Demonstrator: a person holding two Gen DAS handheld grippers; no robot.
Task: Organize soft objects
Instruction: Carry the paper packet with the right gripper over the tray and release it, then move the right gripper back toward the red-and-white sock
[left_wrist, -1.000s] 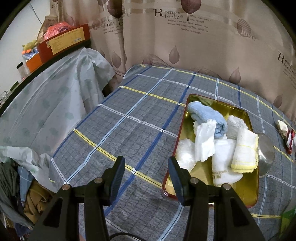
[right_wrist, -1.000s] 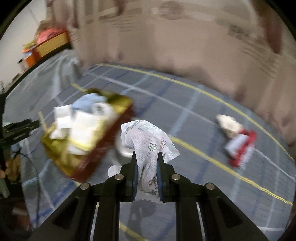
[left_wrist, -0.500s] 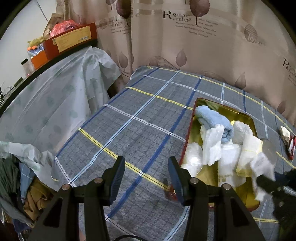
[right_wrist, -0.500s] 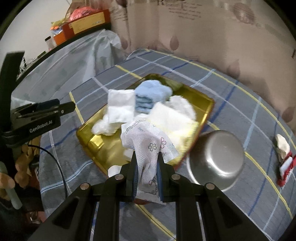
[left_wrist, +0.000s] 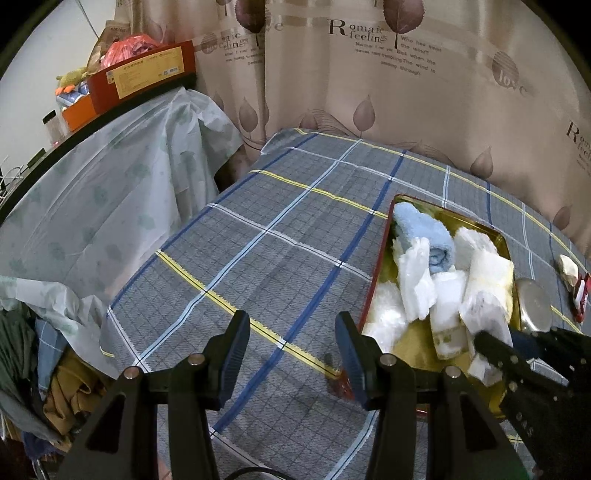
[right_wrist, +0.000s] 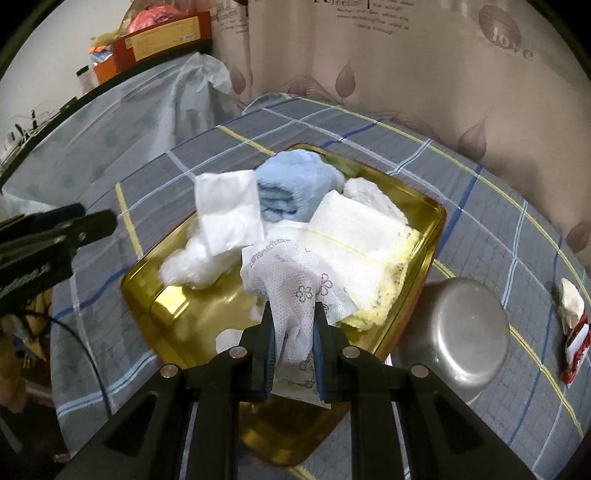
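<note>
A gold tray (right_wrist: 424, 210) (left_wrist: 413, 343) on the plaid table holds a rolled blue towel (right_wrist: 291, 184) (left_wrist: 424, 232), white cloths (right_wrist: 225, 218) and a yellow-edged white cloth (right_wrist: 354, 236) (left_wrist: 491, 273). My right gripper (right_wrist: 293, 310) is shut on a white flower-print cloth (right_wrist: 291, 284) and holds it over the tray's near side; it also shows in the left wrist view (left_wrist: 484, 306). My left gripper (left_wrist: 291, 332) is open and empty, above the tablecloth just left of the tray.
An upturned steel bowl (right_wrist: 458, 332) (left_wrist: 535, 306) sits right of the tray. A small white and red item (right_wrist: 572, 325) (left_wrist: 572, 280) lies further right. A plastic-covered surface (left_wrist: 110, 199) with boxes stands left; a curtain (left_wrist: 369, 92) hangs behind.
My right gripper swung left with the flower-print cloth, from beside the tray to over it, and moved closer. My left gripper drifted slightly left, still open.
</note>
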